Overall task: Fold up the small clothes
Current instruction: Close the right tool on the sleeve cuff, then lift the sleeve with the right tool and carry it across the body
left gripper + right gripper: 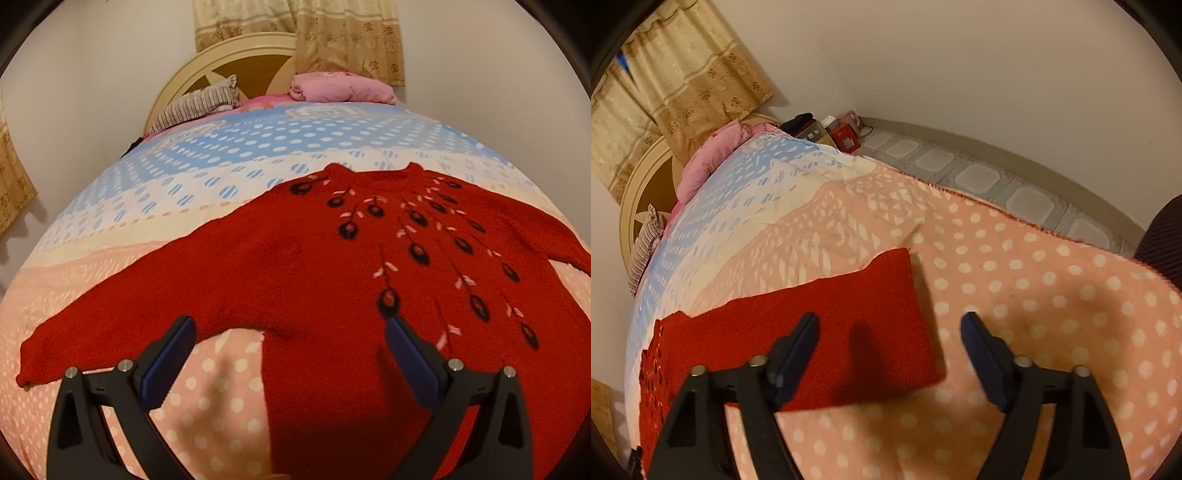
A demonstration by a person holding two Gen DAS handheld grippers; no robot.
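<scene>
The red sweater [295, 251] lies flat across mid-frame; it looks soft and floppy, best pinched at the cuff [908, 295]; left gripper [290, 354] and right gripper [888, 350] both gape apart, empty.

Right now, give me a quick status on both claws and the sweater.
Left claw open, hovering over the underarm. Right claw open above the sleeve end. Red sweater spread flat, unfolded. Nothing lying on it.

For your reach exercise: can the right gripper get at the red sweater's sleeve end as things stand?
Probably yes. The right gripper is open above the sleeve end of the red sweater, which lies flat on the bedspread, with nothing between or on top.
</scene>
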